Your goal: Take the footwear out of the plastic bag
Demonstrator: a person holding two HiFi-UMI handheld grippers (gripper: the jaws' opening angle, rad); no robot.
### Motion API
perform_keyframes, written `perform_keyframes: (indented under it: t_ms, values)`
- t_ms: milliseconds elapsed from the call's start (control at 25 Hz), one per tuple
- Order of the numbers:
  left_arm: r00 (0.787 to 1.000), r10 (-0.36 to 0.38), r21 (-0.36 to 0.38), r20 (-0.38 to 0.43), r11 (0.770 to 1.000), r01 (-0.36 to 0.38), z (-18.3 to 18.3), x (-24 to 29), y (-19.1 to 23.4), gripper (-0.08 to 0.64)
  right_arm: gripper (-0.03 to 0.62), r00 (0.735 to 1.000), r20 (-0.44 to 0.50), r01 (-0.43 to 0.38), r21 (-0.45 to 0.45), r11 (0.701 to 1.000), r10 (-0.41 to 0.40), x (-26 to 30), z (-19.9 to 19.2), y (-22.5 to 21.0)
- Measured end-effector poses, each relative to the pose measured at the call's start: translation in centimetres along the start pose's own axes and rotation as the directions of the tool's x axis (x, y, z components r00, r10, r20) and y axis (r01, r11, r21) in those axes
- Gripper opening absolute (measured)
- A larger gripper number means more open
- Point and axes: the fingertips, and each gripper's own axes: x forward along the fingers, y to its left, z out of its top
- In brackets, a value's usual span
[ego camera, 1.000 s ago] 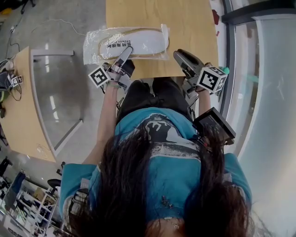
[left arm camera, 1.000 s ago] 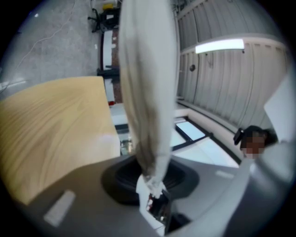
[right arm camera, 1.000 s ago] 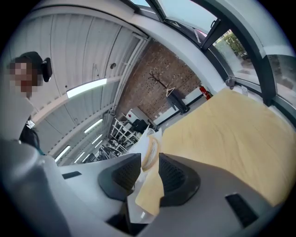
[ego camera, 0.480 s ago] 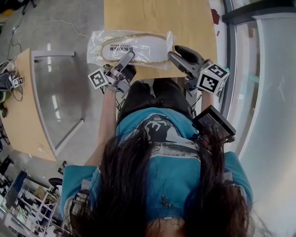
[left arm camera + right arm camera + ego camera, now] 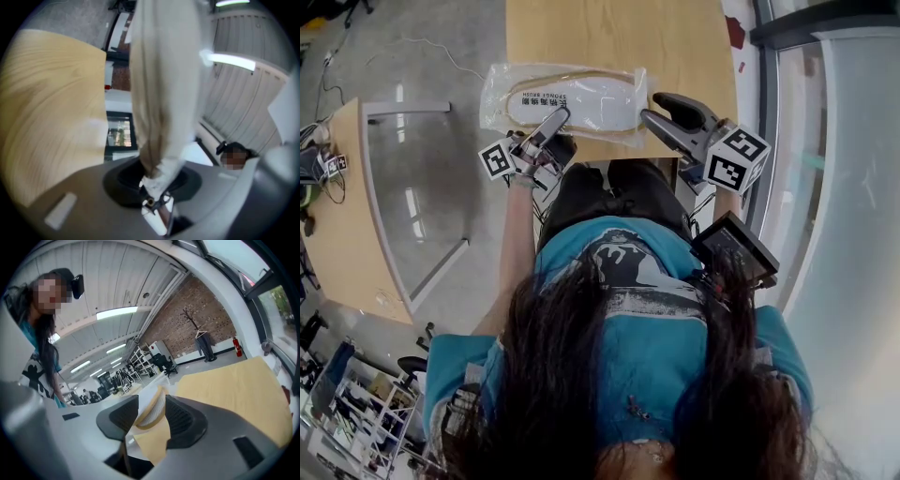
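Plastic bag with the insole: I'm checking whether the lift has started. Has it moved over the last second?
Yes. In the head view the plastic bag has shifted right and nearer the table's near edge, overhanging its left edge less.

1. Insole (image 5: 581, 99), inside the plastic bag (image 5: 493, 94): one line of dark print runs along its white face, upside down in the head view. The characters are too small to read.
2. Left cube (image 5: 498, 157): black-and-white square marker pattern.
3. Right cube (image 5: 738, 159): the same type of square marker pattern on two visible faces.
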Motion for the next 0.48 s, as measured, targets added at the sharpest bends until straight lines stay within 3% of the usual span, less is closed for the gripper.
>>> perform_keyframes:
  t_ms: [120,320,480]
  values:
    - [1.0,-0.025,0.01,-0.006,1.0,0.025,0.0,0.2,-0.5,0.089,0.161,1.0,-0.025,-0.019,-0.023,1.0,0.019,0.1,0.2,0.0]
    - [0.994,-0.105,0.016,0.021,0.994,0.105,0.5,0.7,-1.5,0.089,0.163,0.996,-0.005,-0.087,0.117,0.989,0.088,0.2,-0.1,-1.2]
    - [0.988,-0.154,0.006,0.027,0.988,0.154,1.0,1.1,-1.6,0.089,0.169,0.987,-0.001,-0.154,0.226,0.962,0.158,0.8,-0.4,-2.1]
